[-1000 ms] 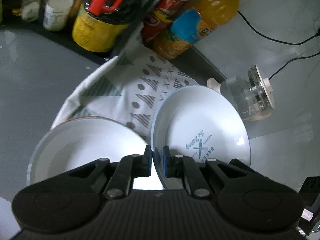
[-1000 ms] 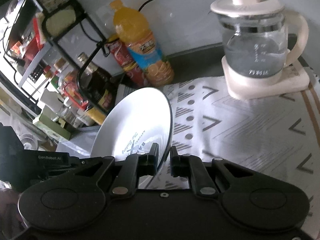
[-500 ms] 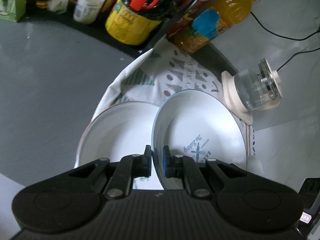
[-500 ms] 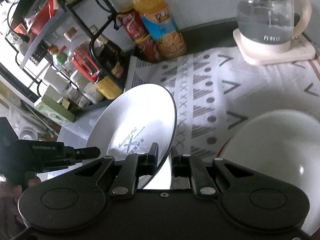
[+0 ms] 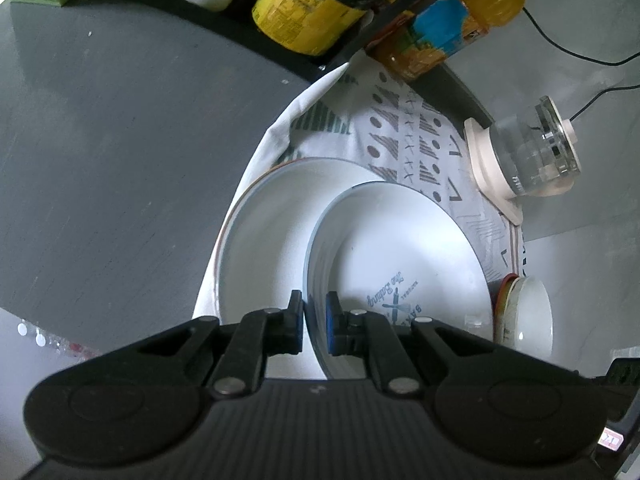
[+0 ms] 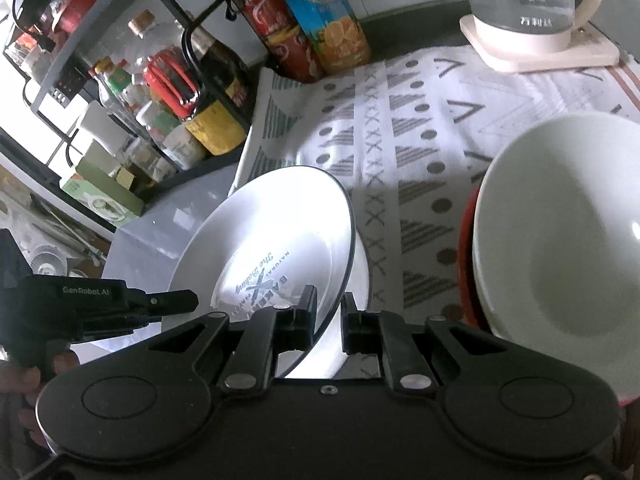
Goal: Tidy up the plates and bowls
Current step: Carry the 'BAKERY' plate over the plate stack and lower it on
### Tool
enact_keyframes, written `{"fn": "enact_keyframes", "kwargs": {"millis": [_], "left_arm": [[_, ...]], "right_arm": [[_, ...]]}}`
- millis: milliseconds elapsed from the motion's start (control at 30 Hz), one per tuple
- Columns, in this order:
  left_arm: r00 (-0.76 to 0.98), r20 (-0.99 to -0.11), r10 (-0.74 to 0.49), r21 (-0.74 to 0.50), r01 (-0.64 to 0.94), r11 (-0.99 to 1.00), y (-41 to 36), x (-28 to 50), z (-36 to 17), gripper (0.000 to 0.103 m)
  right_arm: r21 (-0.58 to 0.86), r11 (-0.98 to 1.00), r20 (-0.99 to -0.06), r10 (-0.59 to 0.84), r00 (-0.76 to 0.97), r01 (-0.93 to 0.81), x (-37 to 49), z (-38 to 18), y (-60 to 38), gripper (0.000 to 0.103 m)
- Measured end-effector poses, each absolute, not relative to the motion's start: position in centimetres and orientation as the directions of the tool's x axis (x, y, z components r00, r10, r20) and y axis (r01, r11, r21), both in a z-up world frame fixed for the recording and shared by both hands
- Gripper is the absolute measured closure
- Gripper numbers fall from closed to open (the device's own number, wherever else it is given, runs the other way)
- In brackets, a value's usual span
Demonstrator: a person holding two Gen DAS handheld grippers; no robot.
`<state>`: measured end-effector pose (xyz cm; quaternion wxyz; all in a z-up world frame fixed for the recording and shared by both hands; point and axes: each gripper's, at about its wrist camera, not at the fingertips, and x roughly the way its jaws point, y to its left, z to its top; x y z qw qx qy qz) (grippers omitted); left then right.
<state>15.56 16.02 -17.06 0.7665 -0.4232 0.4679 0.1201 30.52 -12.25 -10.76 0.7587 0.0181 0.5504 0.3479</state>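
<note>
Between both sets of fingers: the printed plate (image 5: 400, 264), one rim clamped by the left gripper (image 5: 314, 328), the opposite rim clamped by the right gripper (image 6: 328, 316). Both pinch tight on the edge, so it's a two-handed carry. Plate is tilted and off the cloth, hovering over the larger plain plate (image 5: 272, 232), overlapping its right half.

Just beyond: the plain plate sits flat on the patterned cloth (image 6: 400, 120), at the cloth's left edge beside the grey counter (image 5: 120, 140). To the right, a white bowl (image 6: 560, 240) is nested in a red-rimmed one; can't tell how many are in that stack.

Further back: kettle (image 6: 532, 4) on its base, juice bottle (image 5: 452, 28), rack of condiment bottles. All well clear of the drop zone.

Status, my read: bowls look grouped already; plates are mid-stack. Left: level the printed plate, centre it on the plain one, lower, release both sides. Risk is a clink or slide if it goes down tilted.
</note>
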Motion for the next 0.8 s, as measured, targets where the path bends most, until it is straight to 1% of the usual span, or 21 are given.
{"fn": "enact_keyframes", "kwargs": {"millis": [267, 400, 500, 700, 800], "left_arm": [[0.516, -0.827, -0.222, -0.533, -0.596, 0.6, 16.3, 15.4, -18.5, 0.095], [0.492, -0.852, -0.179, -0.48, -0.599, 0.641, 15.8, 15.6, -18.7, 0.095], [0.479, -0.859, -0.181, -0.474, -0.61, 0.635, 16.2, 15.6, -19.3, 0.095], [0.471, -0.872, -0.131, -0.434, -0.622, 0.652, 16.5, 15.7, -18.8, 0.095], [0.464, -0.878, -0.118, -0.419, -0.624, 0.66, 16.7, 16.0, -18.6, 0.095]], "right_arm": [[0.372, 0.774, -0.848, 0.508, 0.152, -0.512, 29.4, -11.7, -11.6, 0.091], [0.338, 0.778, -0.864, 0.479, 0.152, -0.529, 29.0, -12.2, -11.1, 0.091], [0.327, 0.774, -0.867, 0.474, 0.153, -0.543, 28.7, -12.3, -10.7, 0.09], [0.307, 0.77, -0.881, 0.452, 0.139, -0.56, 28.8, -13.0, -9.4, 0.09], [0.319, 0.769, -0.884, 0.452, 0.119, -0.554, 28.9, -13.5, -8.9, 0.086]]}}
